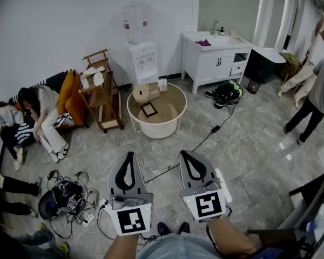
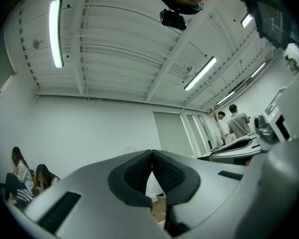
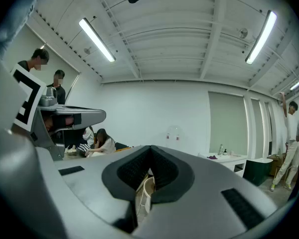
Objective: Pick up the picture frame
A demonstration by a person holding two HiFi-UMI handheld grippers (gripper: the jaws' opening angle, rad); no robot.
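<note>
- Left gripper (image 1: 131, 155): jaws together, the tips touch and nothing is between them. The left gripper view shows the same (image 2: 152, 157). Probably kept closed because there is nothing to grasp yet.
- Right gripper (image 1: 184, 154): jaws also together and empty; its own view confirms this (image 3: 150, 151).
- Both are held low & side by side, tips pointing forward over the floor (image 1: 248, 150). I judge this a carry/approach pose, not a reach.
- Picture frame (image 1: 149, 110): dark, lies flat on the round tabletop (image 1: 175, 108), far ahead of both pairs of jaws, approx. between their two lines and a bit nearer the left one. Well apart from the tips, no contact.
- Lying flat, it offers only thin edges, so the jaws must open first and come from the side or the rim. This is my estimate.
- Beige roll (image 1: 143, 93): on the same tabletop, just beyond the frame as seen from the jaws; it may crowd a grasp from the far side.
- Cable (image 1: 205, 140): on the floor between the jaws and the tabletop, w/ some trip risk on the walk in.
- Task stage: approach, the pick is not yet begun.
</note>
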